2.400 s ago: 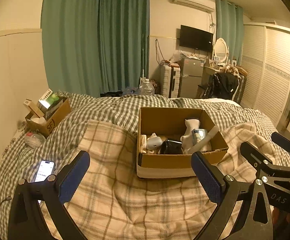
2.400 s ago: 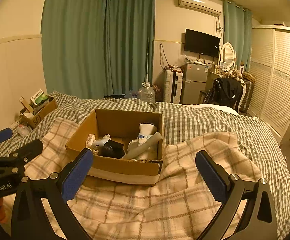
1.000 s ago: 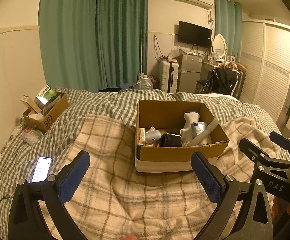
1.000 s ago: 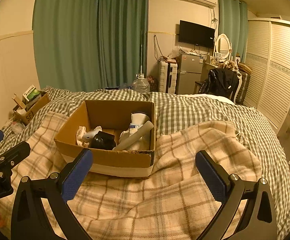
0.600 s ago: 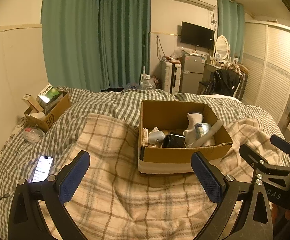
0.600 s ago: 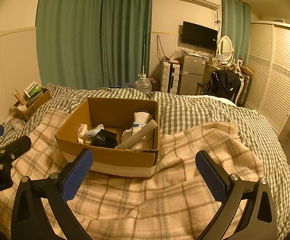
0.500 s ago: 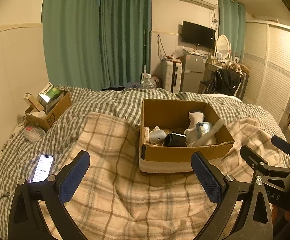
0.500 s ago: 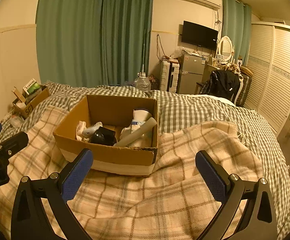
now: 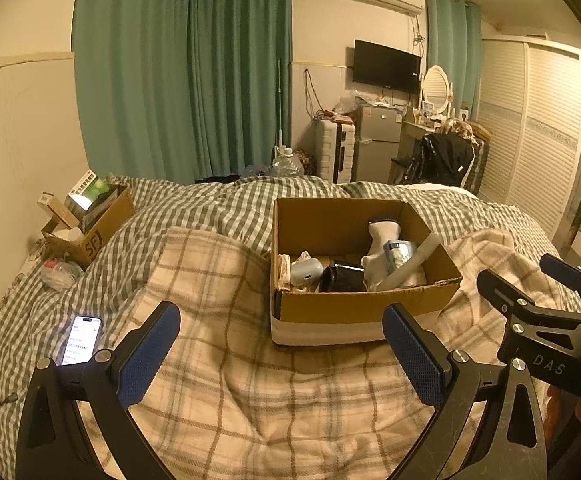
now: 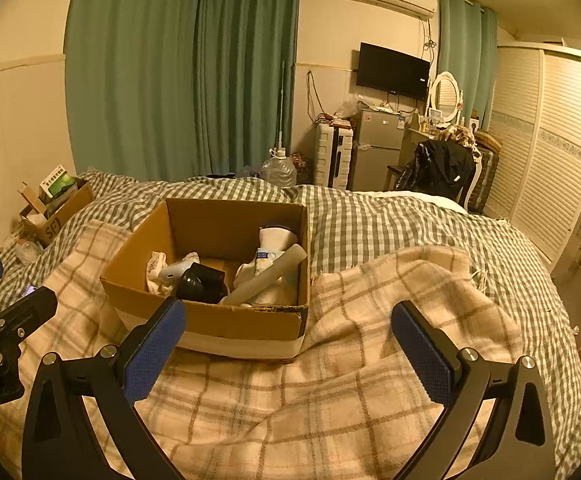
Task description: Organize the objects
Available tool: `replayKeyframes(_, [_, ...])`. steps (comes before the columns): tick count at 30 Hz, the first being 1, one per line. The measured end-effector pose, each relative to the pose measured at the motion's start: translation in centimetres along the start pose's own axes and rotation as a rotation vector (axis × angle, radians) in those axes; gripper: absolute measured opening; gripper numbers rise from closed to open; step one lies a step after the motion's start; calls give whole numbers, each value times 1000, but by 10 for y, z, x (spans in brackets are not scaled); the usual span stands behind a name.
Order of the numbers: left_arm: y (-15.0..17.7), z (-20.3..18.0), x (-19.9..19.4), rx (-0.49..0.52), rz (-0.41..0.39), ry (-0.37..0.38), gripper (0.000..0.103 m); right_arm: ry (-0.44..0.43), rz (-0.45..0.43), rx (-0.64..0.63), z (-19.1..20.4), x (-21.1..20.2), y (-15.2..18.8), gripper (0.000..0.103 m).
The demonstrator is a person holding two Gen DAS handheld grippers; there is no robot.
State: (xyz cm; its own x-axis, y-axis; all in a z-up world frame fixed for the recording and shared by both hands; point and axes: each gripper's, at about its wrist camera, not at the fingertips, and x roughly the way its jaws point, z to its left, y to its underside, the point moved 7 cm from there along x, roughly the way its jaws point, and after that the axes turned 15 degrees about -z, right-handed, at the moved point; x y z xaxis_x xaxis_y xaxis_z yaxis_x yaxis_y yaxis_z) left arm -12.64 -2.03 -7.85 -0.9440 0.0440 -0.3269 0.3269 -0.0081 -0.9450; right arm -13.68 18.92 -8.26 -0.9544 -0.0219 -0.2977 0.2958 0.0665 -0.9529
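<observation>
An open cardboard box (image 9: 354,308) sits on a plaid blanket on the bed; it also shows in the right wrist view (image 10: 242,322). Inside lie a white case (image 9: 305,271), a black object (image 9: 340,278), a white bottle (image 9: 382,240), a pale tube (image 9: 408,264) and some cloth. My left gripper (image 9: 280,348) is open and empty, hovering short of the box's near left corner. My right gripper (image 10: 286,344) is open and empty, hovering short of the box's near right corner.
A lit phone (image 9: 81,339) lies on the checked cover at the left. A smaller cardboard box (image 9: 90,228) with packets stands by the wall, a plastic bag (image 9: 60,274) beside it. Curtains, a fridge, a chair and wardrobe stand beyond the bed.
Both grippers drifted slightly over the blanket, staying open and empty. The box and its contents have not moved.
</observation>
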Motion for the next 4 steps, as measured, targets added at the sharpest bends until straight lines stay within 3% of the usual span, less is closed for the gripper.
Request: replayKeyframes(4, [4,3,4,-12,5,0,103,-3,22,15,1,6,6,103])
